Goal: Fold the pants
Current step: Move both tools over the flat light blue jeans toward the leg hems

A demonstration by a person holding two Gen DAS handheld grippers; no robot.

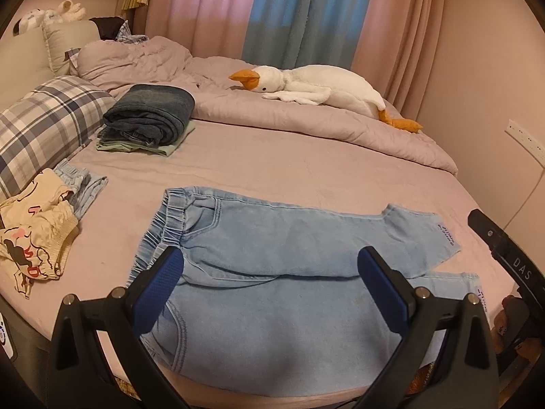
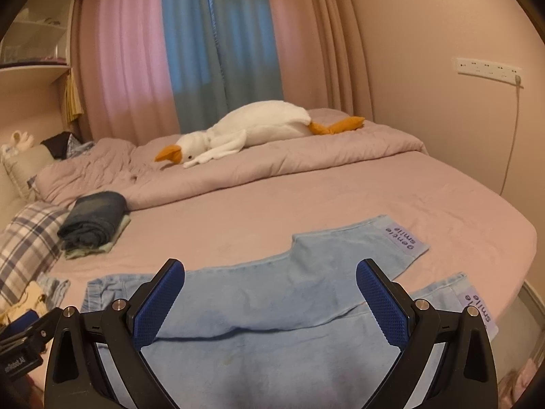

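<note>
Overhead, wide-spread fingers (image 1: 160, 293) above pants (image 1: 272, 306)

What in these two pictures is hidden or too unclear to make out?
- Light blue pants: near edge, left wrist view, hidden behind the left gripper.
- Cuff lettering: too small in the left view.
- Green garment: right wrist view, mostly under folded dark jeans.
- Shelf contents: blurred.

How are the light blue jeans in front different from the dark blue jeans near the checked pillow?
The light blue denim jeans lie spread flat on the pink sheet; the dark blue denim jeans are folded into a thick bundle. The light pair rests directly on the sheet, while the dark pair sits atop a pale green folded garment. Both are denim.
</note>
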